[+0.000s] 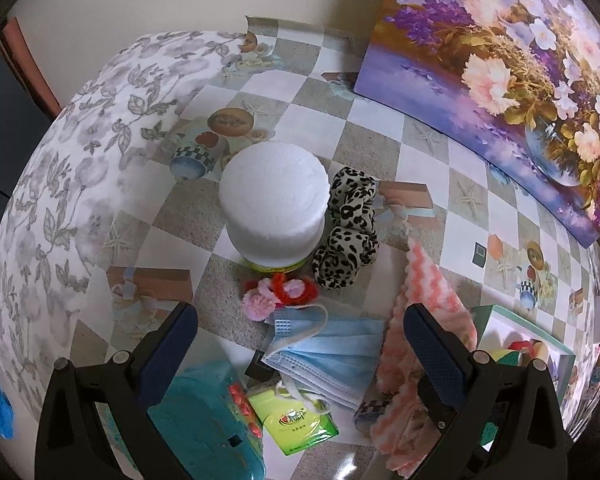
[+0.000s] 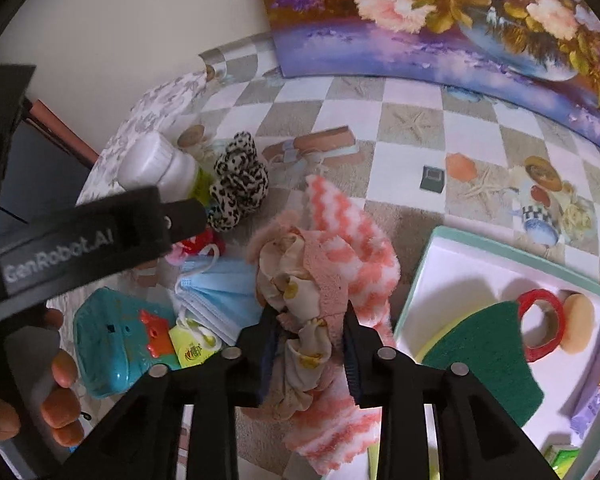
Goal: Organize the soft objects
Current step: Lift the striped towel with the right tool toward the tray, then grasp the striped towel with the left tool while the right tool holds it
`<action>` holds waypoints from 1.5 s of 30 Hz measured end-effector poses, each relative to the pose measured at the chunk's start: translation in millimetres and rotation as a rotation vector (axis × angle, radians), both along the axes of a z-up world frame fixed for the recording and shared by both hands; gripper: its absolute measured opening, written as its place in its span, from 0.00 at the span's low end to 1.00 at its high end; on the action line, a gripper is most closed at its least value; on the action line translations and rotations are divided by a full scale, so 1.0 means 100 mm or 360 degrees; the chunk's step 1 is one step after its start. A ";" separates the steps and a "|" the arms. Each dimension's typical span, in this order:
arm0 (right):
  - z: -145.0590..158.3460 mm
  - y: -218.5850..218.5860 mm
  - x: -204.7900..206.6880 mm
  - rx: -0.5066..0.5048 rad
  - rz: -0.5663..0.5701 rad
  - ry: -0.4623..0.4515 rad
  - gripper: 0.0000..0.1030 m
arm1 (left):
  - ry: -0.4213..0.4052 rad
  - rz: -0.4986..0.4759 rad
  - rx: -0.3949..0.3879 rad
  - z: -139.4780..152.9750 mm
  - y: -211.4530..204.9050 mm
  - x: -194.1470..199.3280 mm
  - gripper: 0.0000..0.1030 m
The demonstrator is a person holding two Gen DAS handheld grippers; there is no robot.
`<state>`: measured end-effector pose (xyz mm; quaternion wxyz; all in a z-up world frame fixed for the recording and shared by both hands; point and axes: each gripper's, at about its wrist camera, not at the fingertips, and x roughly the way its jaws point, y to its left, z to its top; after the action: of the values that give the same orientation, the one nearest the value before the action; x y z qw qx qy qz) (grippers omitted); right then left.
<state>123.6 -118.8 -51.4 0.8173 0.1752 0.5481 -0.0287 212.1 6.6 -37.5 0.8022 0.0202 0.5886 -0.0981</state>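
right tool (image 2: 309, 344) around cream scrunchie (image 2: 296, 320), pink cloth (image 2: 352, 248)

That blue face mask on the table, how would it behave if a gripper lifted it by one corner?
The blue face mask looks thin and pleated, so it would probably droop. Its ear loops lie loose and may snag the green packet beside it. It likely weighs almost nothing.
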 end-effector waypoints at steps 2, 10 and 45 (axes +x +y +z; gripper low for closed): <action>0.04 -0.02 -0.01 -0.0005 -0.0007 -0.0005 0.44 | -0.0001 0.0005 -0.0005 0.01 0.01 0.00 0.99; 0.16 -0.16 -0.06 -0.0089 -0.0103 0.0040 0.44 | 0.0004 -0.0026 -0.0007 0.02 -0.03 -0.03 0.99; -0.04 -0.56 -0.21 -0.0109 -0.0265 0.0201 0.44 | 0.0316 -0.0292 -0.0300 -0.52 -0.69 -0.27 0.23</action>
<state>102.4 -174.6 -55.1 0.7815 0.1899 0.5808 -0.1260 184.9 -62.4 -89.6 0.7261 -0.0113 0.6488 -0.2274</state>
